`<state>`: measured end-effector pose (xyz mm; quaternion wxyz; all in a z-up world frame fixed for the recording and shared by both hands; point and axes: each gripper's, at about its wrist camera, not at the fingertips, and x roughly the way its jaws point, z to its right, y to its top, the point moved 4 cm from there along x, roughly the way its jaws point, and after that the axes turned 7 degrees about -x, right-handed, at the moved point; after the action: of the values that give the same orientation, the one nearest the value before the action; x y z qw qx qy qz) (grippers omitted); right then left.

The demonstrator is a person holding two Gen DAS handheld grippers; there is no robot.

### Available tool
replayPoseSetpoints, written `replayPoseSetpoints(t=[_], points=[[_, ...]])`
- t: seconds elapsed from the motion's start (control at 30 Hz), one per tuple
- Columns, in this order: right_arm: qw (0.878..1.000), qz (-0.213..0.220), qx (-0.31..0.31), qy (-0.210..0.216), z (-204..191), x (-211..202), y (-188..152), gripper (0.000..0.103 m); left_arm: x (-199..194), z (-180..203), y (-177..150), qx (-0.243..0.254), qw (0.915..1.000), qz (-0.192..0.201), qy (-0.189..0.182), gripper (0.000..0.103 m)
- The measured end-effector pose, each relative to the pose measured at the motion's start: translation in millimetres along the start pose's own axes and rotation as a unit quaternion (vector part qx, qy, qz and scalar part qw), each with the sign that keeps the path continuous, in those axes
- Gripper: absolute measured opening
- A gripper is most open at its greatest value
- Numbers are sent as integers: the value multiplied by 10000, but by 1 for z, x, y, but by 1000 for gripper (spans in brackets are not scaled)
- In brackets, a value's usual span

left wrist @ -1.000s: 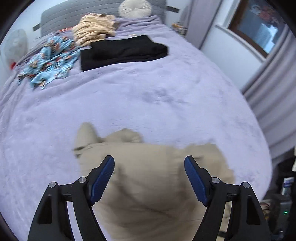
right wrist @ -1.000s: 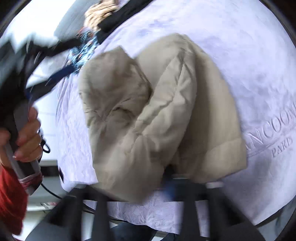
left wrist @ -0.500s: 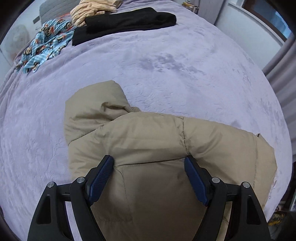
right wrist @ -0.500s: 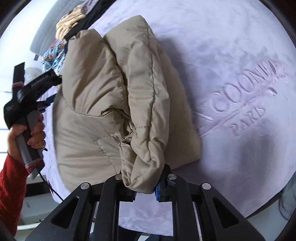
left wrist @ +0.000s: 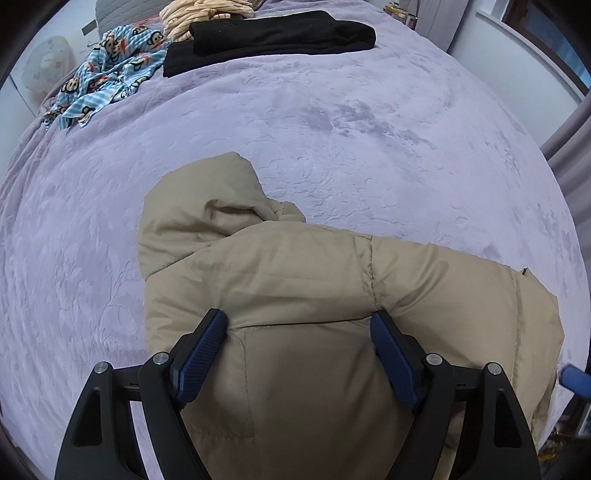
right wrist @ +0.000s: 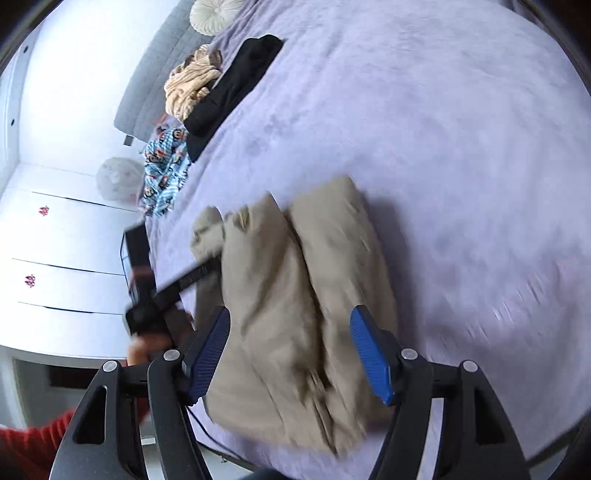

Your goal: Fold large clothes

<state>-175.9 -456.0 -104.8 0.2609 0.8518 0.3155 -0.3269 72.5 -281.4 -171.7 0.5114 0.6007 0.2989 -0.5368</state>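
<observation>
The beige puffy jacket (left wrist: 314, 295) lies folded into soft quilted rolls at the near edge of the plush lavender bedspread (left wrist: 332, 129). The left gripper (left wrist: 299, 347) straddles it with jaws spread. The right gripper (right wrist: 291, 347) has just been opening, with the jacket between its pads but not pinched.

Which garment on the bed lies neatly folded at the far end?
The black garment: flat and squared. The blue cartoon-print one and the cream one beside it lie crumpled.

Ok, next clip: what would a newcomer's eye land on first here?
The puffy beige jacket, folded into a bundle at the near edge of the lilac bedspread, with the left tongs spread wide over it. In the right wrist view, the right tongs have just been opening and grip nothing. At the far end lie a black garment and a monkey-print cloth.
</observation>
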Motion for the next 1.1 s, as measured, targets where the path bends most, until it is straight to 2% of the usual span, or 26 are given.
replayPoseSetpoints(t=[0.1, 0.13, 0.17, 0.2, 0.27, 0.37, 0.73, 0.9, 0.97, 1.1], points=[[9975, -317, 480, 421, -1, 48, 36, 71, -1, -2, 0, -14, 10000, -25, 26, 82], [9967, -460, 558, 380, 0, 64, 40, 66, -1, -3, 1, -19, 10000, -25, 51, 82], [9970, -619, 474, 4, 0, 81, 42, 41, -1, -3, 1, -13, 10000, -22, 72, 82], [9963, -744, 302, -320, 4, 92, 40, 34, -1, -3, 1, 8, 10000, -24, 83, 82], [9950, -816, 211, -533, 13, 100, 32, 29, -3, -2, 0, 91, 9999, -56, 130, 82], [9950, -787, 289, -539, 23, 95, 20, 29, -12, -3, -2, 154, 9997, -95, 164, 82], [9937, -813, 98, -762, 21, 92, 19, 29, -48, -24, -23, -28, 9992, -256, 301, 82], [9885, -839, -334, -1210, 9, 85, 16, 33, -56, -32, -32, -77, 9991, -314, 267, 82], [9856, -851, -534, -1357, 2, 82, 13, 34, -60, -37, -35, -88, 9992, -290, 274, 101], [9835, -793, -587, -1514, -3, 69, 3, 38, -64, -47, -46, -83, 9995, -258, 174, 103]])
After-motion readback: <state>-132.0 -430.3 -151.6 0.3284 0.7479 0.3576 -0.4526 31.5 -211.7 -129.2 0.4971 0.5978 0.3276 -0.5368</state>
